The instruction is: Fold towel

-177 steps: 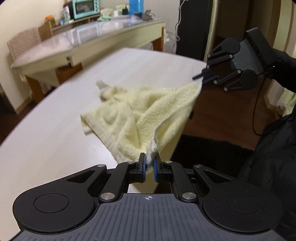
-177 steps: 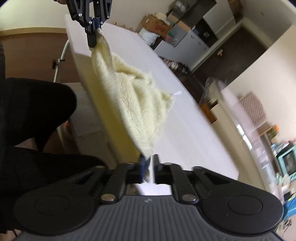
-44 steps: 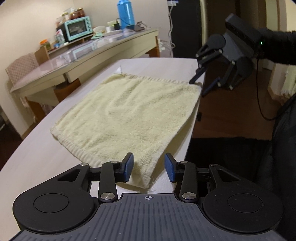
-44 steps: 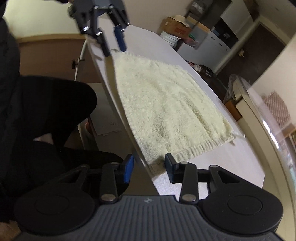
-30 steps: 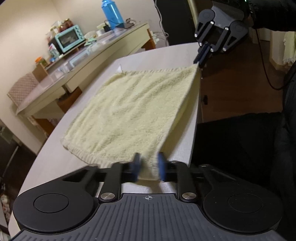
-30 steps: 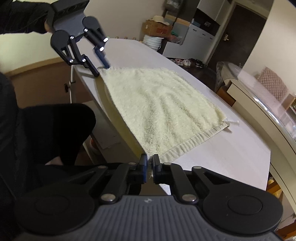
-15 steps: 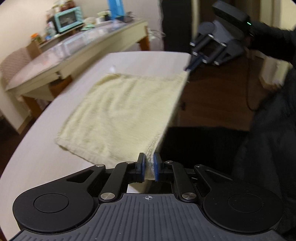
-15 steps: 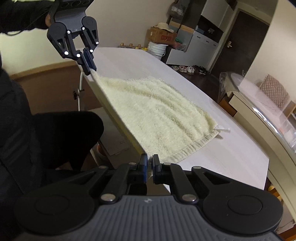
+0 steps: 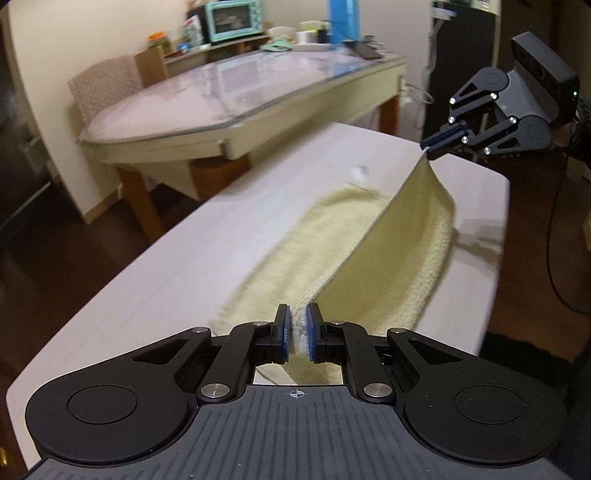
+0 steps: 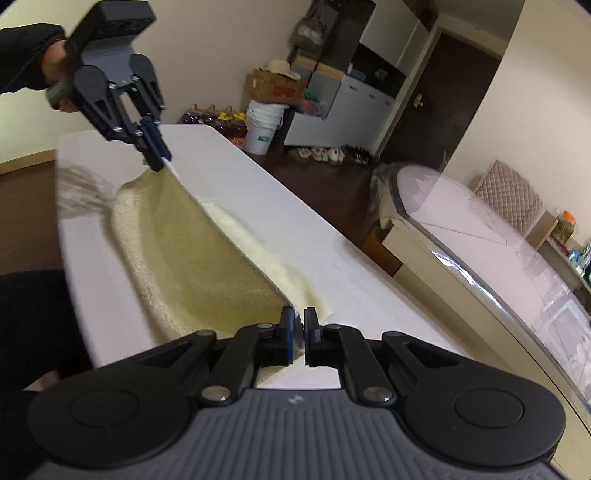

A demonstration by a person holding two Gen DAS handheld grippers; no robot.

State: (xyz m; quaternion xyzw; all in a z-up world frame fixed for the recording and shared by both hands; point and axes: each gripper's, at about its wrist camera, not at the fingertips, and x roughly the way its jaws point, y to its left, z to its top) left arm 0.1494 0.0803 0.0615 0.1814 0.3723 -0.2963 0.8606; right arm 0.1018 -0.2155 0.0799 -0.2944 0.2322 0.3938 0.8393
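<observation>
A pale yellow towel (image 9: 388, 258) lies partly on the white table (image 9: 155, 280). Its near edge is lifted and stretched taut between both grippers, arching over the half that rests flat. My left gripper (image 9: 298, 334) is shut on one near corner. My right gripper (image 9: 441, 142) shows at the upper right of the left wrist view, shut on the other near corner. In the right wrist view the towel (image 10: 207, 266) runs from my right gripper (image 10: 299, 338) up to my left gripper (image 10: 155, 157) above the table (image 10: 369, 295).
A glass-topped table (image 9: 236, 92) stands beyond the white one, with a chair (image 9: 107, 85) and a counter holding a teal oven (image 9: 232, 20) and a blue bottle (image 9: 343, 18). Buckets, boxes and shoes (image 10: 325, 153) line the far wall. The table's edge (image 9: 495, 258) is close on the right.
Both grippers have shut on the near corners and lifted them. The near edge has risen off the table and moved over the flat part, toward the far edge.
</observation>
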